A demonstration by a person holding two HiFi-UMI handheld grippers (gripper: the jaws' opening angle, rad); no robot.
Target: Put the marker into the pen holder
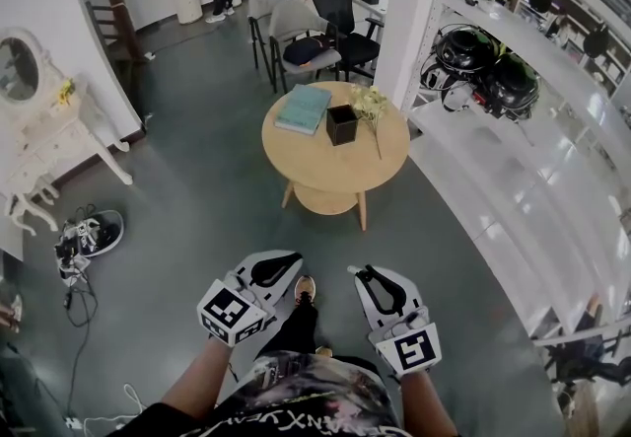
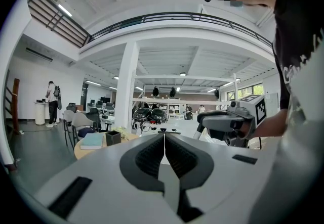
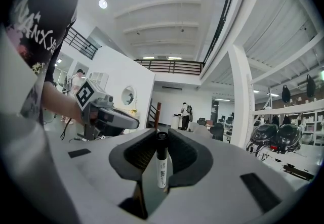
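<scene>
A white marker with a black cap (image 3: 161, 165) stands between the jaws of my right gripper (image 3: 161, 136), which is shut on it. In the head view the right gripper (image 1: 366, 275) is held low, near my body, well short of the round wooden table (image 1: 296, 151). The black square pen holder (image 1: 342, 124) stands upright in the middle of that table. My left gripper (image 1: 280, 265) is beside the right one, its jaws shut with nothing between them (image 2: 163, 135). From the left gripper view, the pen holder (image 2: 113, 137) is far ahead to the left.
A teal book (image 1: 303, 109) and a small bunch of flowers (image 1: 370, 105) sit on either side of the pen holder. Chairs (image 1: 296, 36) stand behind the table and white shelving with helmets (image 1: 483, 65) runs along the right. A white dresser (image 1: 39, 139) and shoes (image 1: 89, 236) are at the left.
</scene>
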